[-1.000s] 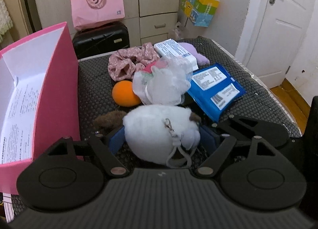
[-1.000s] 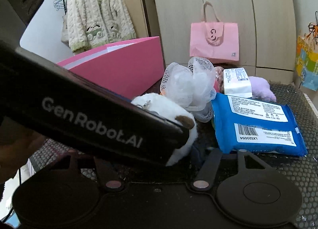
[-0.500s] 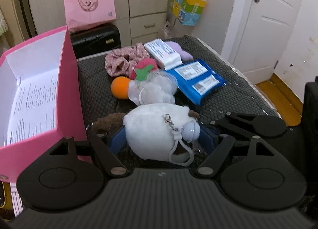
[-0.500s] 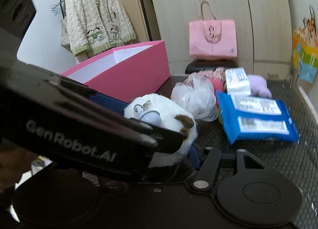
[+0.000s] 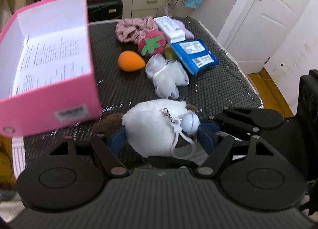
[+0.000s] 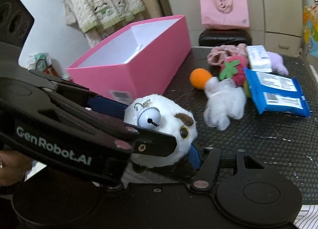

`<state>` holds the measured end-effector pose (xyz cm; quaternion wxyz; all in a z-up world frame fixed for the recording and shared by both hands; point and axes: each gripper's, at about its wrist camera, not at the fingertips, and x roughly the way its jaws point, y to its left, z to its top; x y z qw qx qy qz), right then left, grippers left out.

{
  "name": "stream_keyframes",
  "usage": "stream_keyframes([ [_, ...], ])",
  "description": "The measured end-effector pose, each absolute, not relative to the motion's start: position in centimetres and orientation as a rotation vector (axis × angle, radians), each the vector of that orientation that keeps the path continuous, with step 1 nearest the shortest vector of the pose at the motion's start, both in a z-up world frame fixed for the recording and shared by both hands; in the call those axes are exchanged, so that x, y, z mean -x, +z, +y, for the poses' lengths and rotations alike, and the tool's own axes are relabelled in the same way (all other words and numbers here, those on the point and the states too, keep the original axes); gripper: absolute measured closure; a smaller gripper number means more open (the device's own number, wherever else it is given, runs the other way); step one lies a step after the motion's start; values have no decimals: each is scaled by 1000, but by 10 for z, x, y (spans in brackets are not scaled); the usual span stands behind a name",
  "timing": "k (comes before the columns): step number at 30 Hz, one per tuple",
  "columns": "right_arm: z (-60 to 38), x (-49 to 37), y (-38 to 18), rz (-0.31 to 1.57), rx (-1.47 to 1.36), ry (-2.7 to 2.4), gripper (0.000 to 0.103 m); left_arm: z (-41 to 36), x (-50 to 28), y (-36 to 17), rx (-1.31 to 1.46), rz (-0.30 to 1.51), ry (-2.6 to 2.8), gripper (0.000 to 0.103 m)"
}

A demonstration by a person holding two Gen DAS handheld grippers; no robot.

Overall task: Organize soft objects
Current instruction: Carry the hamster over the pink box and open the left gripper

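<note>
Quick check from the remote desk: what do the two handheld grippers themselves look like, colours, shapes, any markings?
Both are matte black plastic. The left gripper has a ribbed body, two round discs, angled linkage arms with silver rivets and blue finger pads. Its side reads "GenRobot.AI" in pale lettering in the right wrist view. The right gripper shows the same discs, linkages and blue pad. No cables visible.

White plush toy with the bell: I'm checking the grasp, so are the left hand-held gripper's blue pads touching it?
Touching. The left wrist view shows the left hand-held gripper with both blue pads pressed into the white plush toy.
</note>
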<state>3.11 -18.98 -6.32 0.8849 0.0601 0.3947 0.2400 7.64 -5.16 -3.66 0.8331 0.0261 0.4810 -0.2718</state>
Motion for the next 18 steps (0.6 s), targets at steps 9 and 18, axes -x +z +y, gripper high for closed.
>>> stream_keyframes([
  [9, -153, -34, -37, 860, -86, 614, 37, -9, -71, -14, -8, 1087, -523, 27],
  [18, -117, -51, -5, 874, -50, 703, 37, 31, -78, 13, 32, 1111, -485, 27],
])
